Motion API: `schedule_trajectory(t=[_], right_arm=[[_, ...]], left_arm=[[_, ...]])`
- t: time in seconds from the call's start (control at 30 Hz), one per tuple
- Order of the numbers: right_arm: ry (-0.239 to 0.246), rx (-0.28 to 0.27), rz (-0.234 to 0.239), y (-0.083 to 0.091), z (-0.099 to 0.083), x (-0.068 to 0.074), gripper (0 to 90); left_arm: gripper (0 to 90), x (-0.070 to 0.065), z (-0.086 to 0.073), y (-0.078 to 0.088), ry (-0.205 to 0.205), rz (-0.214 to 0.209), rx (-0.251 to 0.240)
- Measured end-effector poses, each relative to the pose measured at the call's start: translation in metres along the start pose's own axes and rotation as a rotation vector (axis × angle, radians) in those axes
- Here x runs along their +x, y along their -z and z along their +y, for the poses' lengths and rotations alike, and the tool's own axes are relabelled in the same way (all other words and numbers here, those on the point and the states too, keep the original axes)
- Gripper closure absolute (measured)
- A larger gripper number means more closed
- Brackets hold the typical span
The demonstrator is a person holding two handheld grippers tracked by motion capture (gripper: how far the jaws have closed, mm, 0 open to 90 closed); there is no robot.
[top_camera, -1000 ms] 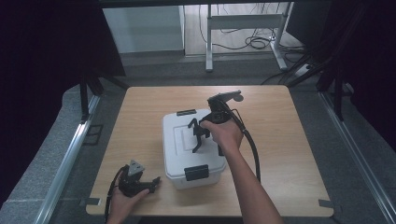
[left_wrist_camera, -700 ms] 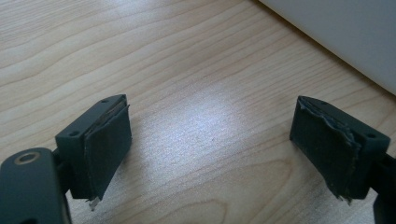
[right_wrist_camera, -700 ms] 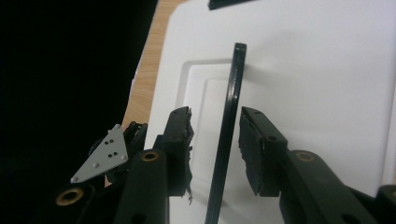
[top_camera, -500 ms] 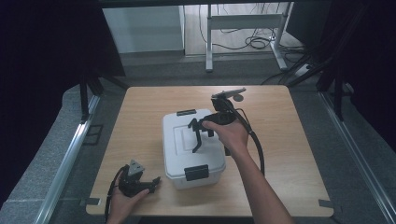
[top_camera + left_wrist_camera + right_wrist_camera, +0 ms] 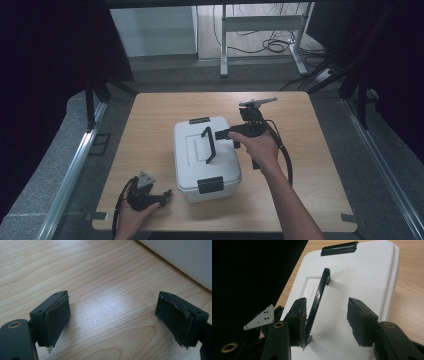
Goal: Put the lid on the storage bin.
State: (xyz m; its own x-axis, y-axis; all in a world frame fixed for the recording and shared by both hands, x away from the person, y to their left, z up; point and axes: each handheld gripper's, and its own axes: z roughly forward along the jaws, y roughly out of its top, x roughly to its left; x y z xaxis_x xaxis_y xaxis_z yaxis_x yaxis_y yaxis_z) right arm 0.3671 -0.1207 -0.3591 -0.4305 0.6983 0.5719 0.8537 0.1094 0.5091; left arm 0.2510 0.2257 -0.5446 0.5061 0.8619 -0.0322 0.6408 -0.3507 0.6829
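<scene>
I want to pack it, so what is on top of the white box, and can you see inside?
On the box lid: a raised black handle and two black latches. The open right claw hovers at the handle. The lid hides the inside.

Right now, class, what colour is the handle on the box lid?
Black handle on a white box; the right gripper view shows it best.
</scene>
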Motion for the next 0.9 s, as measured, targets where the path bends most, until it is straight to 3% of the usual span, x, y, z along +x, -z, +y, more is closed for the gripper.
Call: schedule_trajectory(t=[0.17,0.37,0.43,0.73,0.9], right_arm=[[-0.001,-0.021,-0.003,0.009,-0.007,-0.014,48.9],[-0.015,-0.065,-0.001,0.025,-0.024,-0.045,48.1],[-0.017,-0.066,-0.005,0.028,-0.027,-0.049,48.1],[-0.032,-0.104,-0.006,0.047,-0.065,-0.092,45.5],[-0.038,-0.111,-0.004,0.050,-0.082,-0.107,45.4]], left_arm=[[12.4,0.000,0.000,0.000,0.000,0.000,0.000],[12.4,0.000,0.000,0.000,0.001,0.000,-0.003],[12.4,0.000,0.000,0.000,0.001,0.000,-0.003],[12.4,0.000,0.000,0.000,0.003,0.000,-0.004],[12.4,0.000,0.000,0.000,0.004,-0.001,-0.004]])
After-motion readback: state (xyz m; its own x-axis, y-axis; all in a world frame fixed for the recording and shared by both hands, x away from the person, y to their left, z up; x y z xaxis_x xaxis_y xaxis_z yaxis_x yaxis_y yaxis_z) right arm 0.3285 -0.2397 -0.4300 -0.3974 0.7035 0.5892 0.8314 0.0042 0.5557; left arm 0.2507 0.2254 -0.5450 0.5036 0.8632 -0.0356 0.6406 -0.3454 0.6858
